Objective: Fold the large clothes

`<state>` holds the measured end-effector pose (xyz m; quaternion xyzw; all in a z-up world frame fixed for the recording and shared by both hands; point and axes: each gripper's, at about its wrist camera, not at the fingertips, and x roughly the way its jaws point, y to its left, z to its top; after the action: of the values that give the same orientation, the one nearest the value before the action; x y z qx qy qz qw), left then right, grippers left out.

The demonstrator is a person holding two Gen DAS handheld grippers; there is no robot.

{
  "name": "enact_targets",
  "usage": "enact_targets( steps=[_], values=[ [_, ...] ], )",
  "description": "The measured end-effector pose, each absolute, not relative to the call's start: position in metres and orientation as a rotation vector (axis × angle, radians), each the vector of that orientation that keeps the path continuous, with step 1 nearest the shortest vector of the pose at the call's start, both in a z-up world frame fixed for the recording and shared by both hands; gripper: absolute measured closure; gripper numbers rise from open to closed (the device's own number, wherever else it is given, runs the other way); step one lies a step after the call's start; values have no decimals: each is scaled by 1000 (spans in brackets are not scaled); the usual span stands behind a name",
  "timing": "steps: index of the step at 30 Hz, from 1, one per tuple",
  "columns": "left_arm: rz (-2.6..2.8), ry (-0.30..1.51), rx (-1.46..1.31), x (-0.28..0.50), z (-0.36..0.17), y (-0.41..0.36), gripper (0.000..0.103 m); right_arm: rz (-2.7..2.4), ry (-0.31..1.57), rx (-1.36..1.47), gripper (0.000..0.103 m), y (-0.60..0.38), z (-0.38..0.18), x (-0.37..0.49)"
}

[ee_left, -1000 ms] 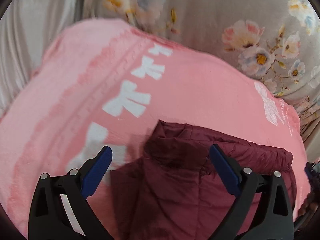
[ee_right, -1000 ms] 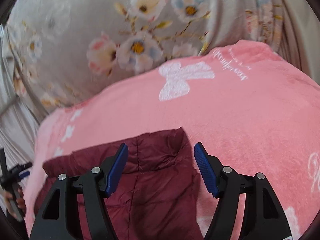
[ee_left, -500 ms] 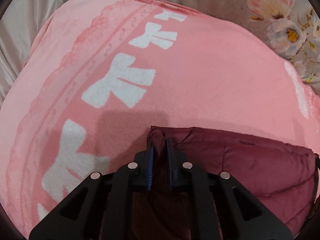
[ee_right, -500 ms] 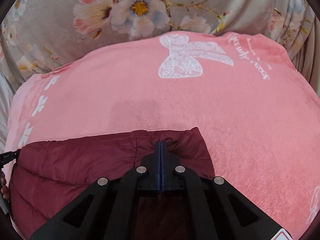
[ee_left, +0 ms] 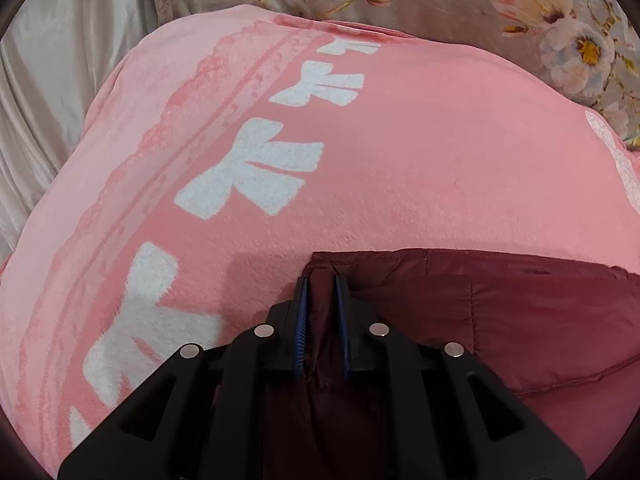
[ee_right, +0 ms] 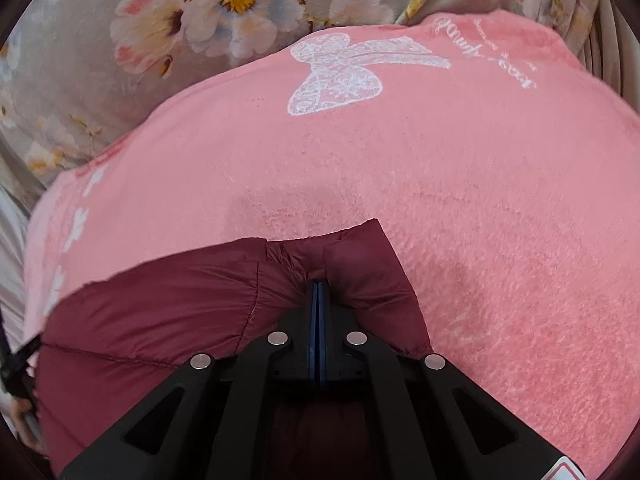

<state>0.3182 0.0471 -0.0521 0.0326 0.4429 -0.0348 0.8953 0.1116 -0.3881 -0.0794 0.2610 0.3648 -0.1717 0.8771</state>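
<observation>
A dark maroon padded jacket [ee_left: 520, 312] lies on a pink fleece blanket [ee_left: 420, 160]. My left gripper [ee_left: 321, 280] is shut on the jacket's left top corner, with a fold of fabric between the blue pads. In the right wrist view the jacket [ee_right: 160, 300] stretches to the left, and my right gripper [ee_right: 318, 284] is shut on its right top corner, pads pressed together. The jacket's lower part is hidden under both grippers.
The pink blanket [ee_right: 480, 200] has white bow prints and a white lace butterfly [ee_right: 340, 76]. Grey floral bedding [ee_right: 120, 60] lies beyond it. Pale satin fabric [ee_left: 52, 100] is at the left. The other gripper's edge [ee_right: 12, 360] shows at far left.
Both grippers went from wide open above the jacket to shut on its two top corners. They have since stayed shut, and the views have shifted a little over the blanket.
</observation>
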Motion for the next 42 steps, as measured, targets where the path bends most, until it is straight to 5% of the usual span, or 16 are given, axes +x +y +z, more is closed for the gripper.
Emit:
enact_targets(
  steps=[2, 3, 10, 15, 22, 42],
  values=[
    [-26, 920, 53, 312, -37, 56, 75, -414, 749, 571, 98, -392, -68, 101],
    [-17, 894, 45, 303, -21, 60, 76, -452, 720, 558, 88, -390, -56, 92],
    [-242, 796, 146, 256, 57, -30, 76, -234, 665, 266, 92, -270, 21, 121],
    [-279, 887, 221, 260, 19, -104, 76, -151, 761, 172, 97, -200, -2, 175],
    [-166, 946, 218, 276, -42, -113, 76, -177, 857, 234, 100, -206, -52, 196],
    [-100, 837, 229, 271, -57, -117, 76, -166, 801, 308, 103, -218, -76, 198]
  ],
)
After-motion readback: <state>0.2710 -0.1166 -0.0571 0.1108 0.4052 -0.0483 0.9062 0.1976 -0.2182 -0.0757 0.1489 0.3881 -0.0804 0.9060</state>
